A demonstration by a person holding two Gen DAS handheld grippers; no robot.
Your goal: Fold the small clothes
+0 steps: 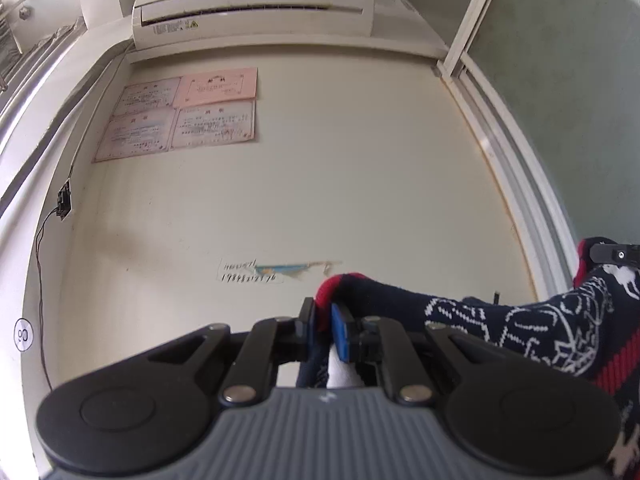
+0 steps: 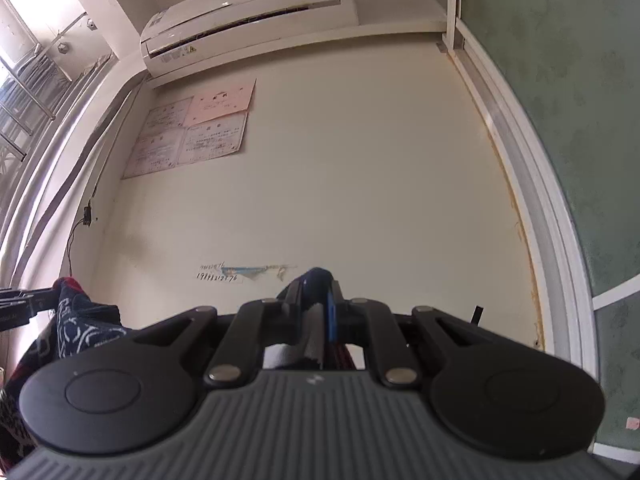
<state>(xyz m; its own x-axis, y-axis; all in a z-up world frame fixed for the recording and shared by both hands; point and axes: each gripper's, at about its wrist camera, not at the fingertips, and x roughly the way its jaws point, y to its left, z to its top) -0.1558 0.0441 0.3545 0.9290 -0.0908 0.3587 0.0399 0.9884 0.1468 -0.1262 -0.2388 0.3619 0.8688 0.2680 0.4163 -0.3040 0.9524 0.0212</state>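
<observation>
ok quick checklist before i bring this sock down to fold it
1. Left gripper shut on the sock: ok, red-tipped end pinched.
2. Right gripper shut on the sock: ok, dark fabric between the fingers.
3. Sock spans both grippers: ok, it runs to the other gripper in each view.
4. Sock hangs flat, untwisted: cannot tell.
5. Surface below: cannot tell, both cameras face the wall.

Ahead of both grippers, open air up to a cream wall (image 1: 340, 184). Overhead, an air conditioner (image 1: 252, 4) jutting from that wall; below it, flat paper notices (image 1: 188, 116). To the right, a white door frame (image 2: 532, 208). Between left gripper (image 1: 323, 320) and right gripper (image 2: 316, 292), a navy patterned garment (image 1: 520, 328) stretched across, blocking passage there.
</observation>
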